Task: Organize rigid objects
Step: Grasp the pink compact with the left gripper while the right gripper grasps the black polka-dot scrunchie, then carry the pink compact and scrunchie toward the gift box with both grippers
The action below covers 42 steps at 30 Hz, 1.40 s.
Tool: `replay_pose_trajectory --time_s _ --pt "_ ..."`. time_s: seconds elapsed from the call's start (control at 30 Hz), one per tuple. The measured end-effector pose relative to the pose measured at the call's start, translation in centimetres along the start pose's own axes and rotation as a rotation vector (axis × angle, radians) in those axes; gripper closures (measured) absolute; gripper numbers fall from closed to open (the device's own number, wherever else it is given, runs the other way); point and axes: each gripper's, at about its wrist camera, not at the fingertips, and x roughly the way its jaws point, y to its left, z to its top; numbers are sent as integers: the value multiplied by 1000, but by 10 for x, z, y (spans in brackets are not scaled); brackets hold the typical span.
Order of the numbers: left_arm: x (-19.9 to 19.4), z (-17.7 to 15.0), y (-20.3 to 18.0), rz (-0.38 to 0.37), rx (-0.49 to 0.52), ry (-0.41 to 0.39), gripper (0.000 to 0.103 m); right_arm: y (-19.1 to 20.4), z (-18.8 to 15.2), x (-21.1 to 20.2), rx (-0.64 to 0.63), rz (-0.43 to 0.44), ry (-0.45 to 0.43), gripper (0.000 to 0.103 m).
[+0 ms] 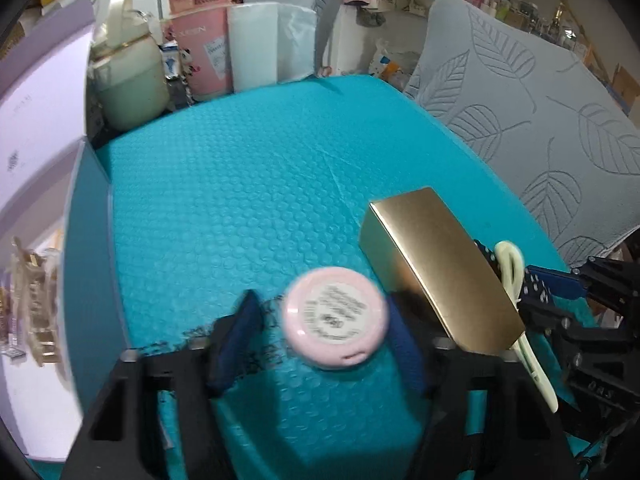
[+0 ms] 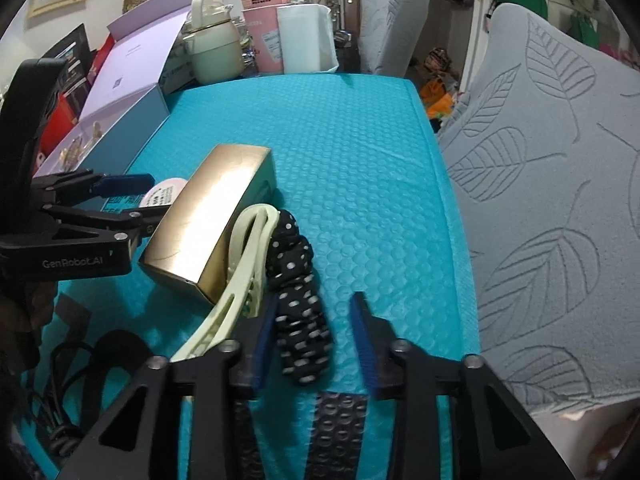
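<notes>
A round pink compact (image 1: 335, 317), label up, sits between the fingers of my open left gripper (image 1: 324, 320) on the teal bubble mat (image 1: 240, 184); the right finger is close to it, the left finger stands apart. A gold box (image 1: 436, 268) lies just right of it, also in the right wrist view (image 2: 208, 220). A cream hair clip (image 2: 244, 264) and a black polka-dot hair tie (image 2: 298, 292) lie beside the box. My right gripper (image 2: 316, 340) is open, with the hair tie between its fingers.
An open lavender and blue box (image 2: 120, 120) with small items stands at the mat's left edge. A pale green jug (image 2: 214, 44), pink cups (image 2: 264, 28) and a white container (image 2: 306, 38) stand at the back. A grey leaf-pattern chair (image 2: 552, 184) is to the right. Black cables (image 2: 80, 380) lie near left.
</notes>
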Motion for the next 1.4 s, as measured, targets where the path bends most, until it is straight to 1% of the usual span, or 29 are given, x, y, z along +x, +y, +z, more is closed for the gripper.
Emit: replay_pose_trajectory --time_s 0.07,0.2,0.3,0.5,0.63,0.77,0.9,1.1,1.27,1.4 --pt "0 1 -2 21 4 -16 53 -2 1 -1 11 2 -1 81" --pt "-2 -1 -2 22 5 -15 53 -3 -1 -3 25 4 -9 85" --pt "-7 -6 -1 17 -6 -8 53 -2 -3 -6 35 5 -14 85" --pt "-28 -22 0 31 -22 -23 53 0 -10 -16 57 8 -27 86" --pt "-42 -35 2 16 -51 -33 53 3 -14 -25 60 -4 -48 87" --pt "-55 -50 3 34 -66 -46 53 7 -17 -33 88 24 -70 87" --pt "-68 -63 2 48 -78 -51 53 14 -20 -42 100 45 -110 87" --pt "-81 -77 9 64 -120 -70 53 30 -20 -50 60 76 -126 87" --pt "-91 -88 19 83 -161 -84 53 47 -22 -55 24 121 -131 87" --pt "-97 -99 29 112 -187 -82 53 61 -21 -55 -9 163 -122 87"
